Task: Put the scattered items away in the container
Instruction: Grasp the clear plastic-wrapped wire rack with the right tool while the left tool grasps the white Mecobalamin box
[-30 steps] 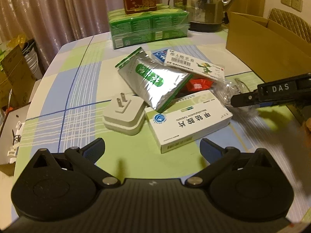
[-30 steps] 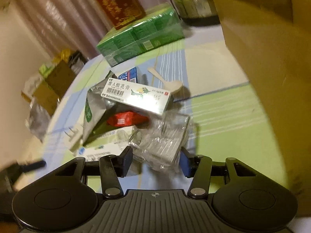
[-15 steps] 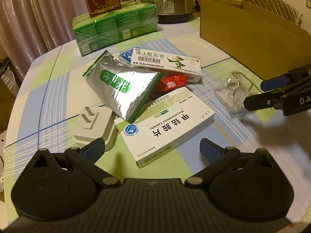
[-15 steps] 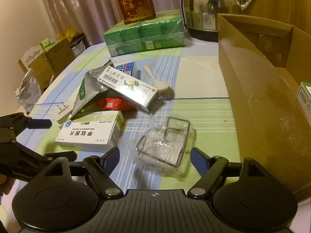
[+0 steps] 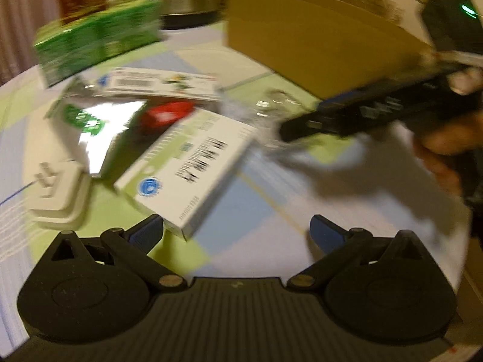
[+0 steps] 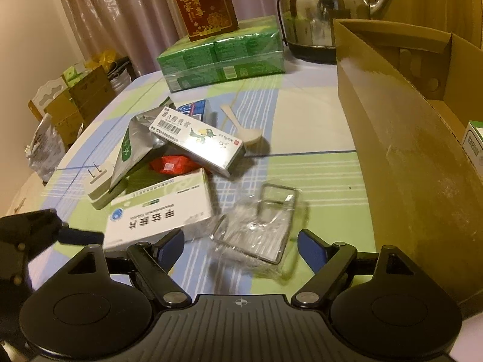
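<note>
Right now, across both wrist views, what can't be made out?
- Left wrist view: motion blur smears everything, so the print on the large white box is unreadable.
- Right wrist view: the cardboard box wall hides most of its contents; a white carton inside is cut by the frame edge.
- Right wrist view: the red packet is largely covered by the long ointment box.

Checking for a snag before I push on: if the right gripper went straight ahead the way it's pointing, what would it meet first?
Most likely the clear plastic packet lying on the table between the opening jaws of the right gripper. Depth is hard to judge, but nothing else sits in front of it.
</note>
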A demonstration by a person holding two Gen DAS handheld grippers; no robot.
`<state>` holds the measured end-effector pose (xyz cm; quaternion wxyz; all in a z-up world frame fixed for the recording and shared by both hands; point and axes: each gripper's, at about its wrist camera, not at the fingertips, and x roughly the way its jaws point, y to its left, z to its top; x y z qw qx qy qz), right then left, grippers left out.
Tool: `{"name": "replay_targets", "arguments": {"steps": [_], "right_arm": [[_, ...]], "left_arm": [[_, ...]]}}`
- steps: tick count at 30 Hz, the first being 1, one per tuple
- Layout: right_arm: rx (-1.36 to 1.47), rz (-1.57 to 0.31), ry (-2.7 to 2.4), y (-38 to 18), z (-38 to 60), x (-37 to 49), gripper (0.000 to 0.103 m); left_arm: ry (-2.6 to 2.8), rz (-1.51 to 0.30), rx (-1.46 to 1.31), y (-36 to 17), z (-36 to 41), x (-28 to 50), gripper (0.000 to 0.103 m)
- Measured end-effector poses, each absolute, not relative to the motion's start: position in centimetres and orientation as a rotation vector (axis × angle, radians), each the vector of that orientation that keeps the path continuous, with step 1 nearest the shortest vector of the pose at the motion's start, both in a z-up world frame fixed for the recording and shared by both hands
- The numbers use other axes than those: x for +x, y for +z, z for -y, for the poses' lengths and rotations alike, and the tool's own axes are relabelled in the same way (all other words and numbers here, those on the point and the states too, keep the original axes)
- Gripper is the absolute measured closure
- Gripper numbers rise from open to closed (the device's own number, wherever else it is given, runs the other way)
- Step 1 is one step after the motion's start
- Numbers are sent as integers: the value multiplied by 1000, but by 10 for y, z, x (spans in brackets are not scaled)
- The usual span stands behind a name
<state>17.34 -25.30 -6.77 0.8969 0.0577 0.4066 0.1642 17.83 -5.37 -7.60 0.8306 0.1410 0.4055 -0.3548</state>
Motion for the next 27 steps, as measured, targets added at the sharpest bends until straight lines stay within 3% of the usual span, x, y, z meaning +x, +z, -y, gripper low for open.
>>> {"name": "replay_targets", "arguments": {"steps": [10,18,27], "right_arm": [[125,-829,325,-67,257,173,22],[125,-835,328,-70,259,172,22],[139,-828,307,-67,254,174,22]], "left_arm": [[-635,-789,396,-73,53,211,2],[-659,-843,434,-86,62,234,23],[-576,-923,390,-80,54,192,36]]}}
